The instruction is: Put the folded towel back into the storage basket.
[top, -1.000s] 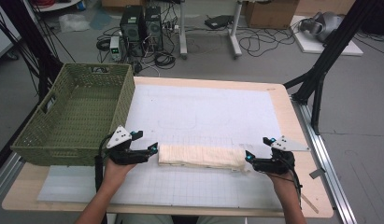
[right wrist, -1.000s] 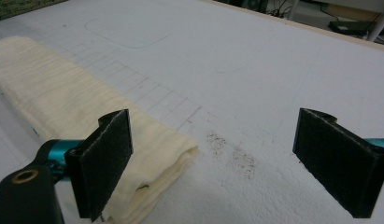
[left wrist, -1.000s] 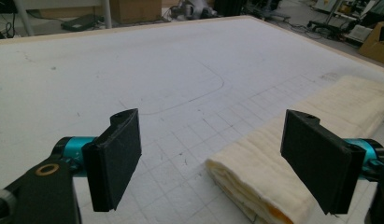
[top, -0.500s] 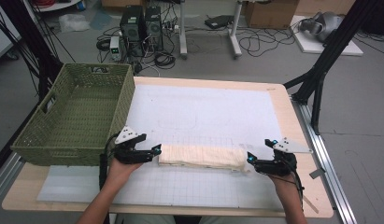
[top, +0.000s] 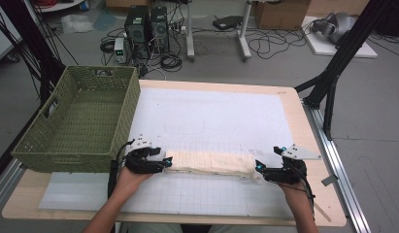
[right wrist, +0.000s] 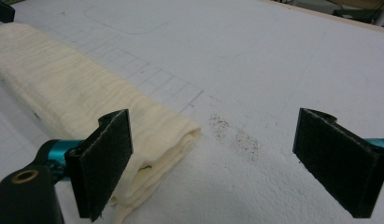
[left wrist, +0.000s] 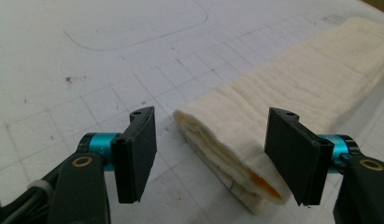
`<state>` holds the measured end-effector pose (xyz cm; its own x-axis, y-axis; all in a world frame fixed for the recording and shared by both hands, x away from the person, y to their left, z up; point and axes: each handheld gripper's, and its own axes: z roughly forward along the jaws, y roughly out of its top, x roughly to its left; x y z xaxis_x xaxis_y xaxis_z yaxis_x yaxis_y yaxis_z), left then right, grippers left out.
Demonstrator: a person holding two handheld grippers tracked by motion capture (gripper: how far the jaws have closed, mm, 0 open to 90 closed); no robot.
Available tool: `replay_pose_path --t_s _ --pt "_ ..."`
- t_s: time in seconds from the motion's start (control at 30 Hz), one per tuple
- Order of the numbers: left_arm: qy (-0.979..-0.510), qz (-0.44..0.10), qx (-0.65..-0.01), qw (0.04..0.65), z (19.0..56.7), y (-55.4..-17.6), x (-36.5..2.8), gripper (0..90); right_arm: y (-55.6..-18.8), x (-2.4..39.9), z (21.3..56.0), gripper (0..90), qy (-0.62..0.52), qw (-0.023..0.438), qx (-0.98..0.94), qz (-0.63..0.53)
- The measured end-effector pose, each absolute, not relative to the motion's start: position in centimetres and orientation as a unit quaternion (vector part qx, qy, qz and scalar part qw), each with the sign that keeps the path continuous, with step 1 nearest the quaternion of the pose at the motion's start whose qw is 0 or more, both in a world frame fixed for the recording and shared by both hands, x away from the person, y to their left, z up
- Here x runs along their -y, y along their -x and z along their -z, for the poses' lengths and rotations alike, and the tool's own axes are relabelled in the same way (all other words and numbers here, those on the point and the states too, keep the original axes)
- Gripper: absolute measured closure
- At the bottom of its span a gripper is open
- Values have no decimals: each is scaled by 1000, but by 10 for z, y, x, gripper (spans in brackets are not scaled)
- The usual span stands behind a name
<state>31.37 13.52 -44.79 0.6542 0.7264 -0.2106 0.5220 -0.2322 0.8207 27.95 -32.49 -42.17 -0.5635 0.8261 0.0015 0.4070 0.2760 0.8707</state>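
Folded cream towel [top: 209, 162] is lying on the white grid mat [top: 211, 121], near the table's front edge. Left gripper [top: 167, 162] is straddling its left end, jaws just closing, pads not yet pressing. Right gripper [top: 258, 168] is sitting spread wide at the right end. Green basket [top: 80, 124] is sitting just left.

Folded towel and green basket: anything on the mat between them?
Nothing but bare white mat between the folded towel and the green basket, apart from the left gripper at the towel's near end, in the high view.
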Motion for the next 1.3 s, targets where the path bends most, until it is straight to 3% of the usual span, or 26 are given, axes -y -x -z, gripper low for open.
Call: replay_pose_path --t_s 0.5,0.73,1.0,1.1,1.3 --pt "-803 -83 -387 446 450 -310 -128 402 -280 325 423 113 -406 230 -764 -446" --pt "-821 -114 -372 417 448 -303 -118 404 -280 324 424 113 -407 227 -766 -444" --pt "-822 -109 -373 417 447 -301 -115 550 -281 323 425 114 -406 224 -767 -443" --pt "-824 -101 -357 427 448 -298 -111 730 -281 323 425 114 -405 224 -768 -443" --pt "-820 -108 -356 435 445 -298 -111 790 -282 321 425 113 -408 225 -766 -442"
